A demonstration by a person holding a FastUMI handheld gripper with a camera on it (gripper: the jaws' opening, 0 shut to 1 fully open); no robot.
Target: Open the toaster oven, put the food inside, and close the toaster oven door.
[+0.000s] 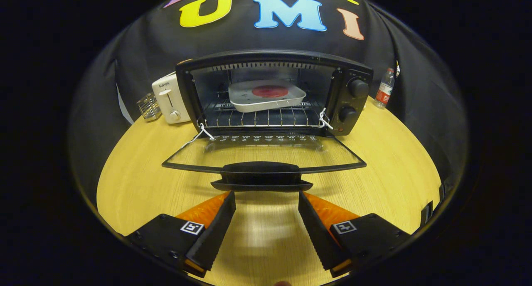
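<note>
With the food tray (pixel 266 95) already on the rack inside the toaster oven (pixel 272 92), the gripper (pixel 266 196) waits with fingers spread and empty, just before the lowered door's handle (pixel 261 176), best lifted squarely from underneath.

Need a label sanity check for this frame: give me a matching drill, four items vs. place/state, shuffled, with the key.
Items:
1. toaster oven door
2. white tray
3. pop-up toaster
4. tongs

Places/states:
A. on the oven rack
B. open, nothing between them, just short of the door handle
C. folded down flat
D. beside the oven, next to a wire basket

Pairs: 1-C, 2-A, 3-D, 4-B
</note>
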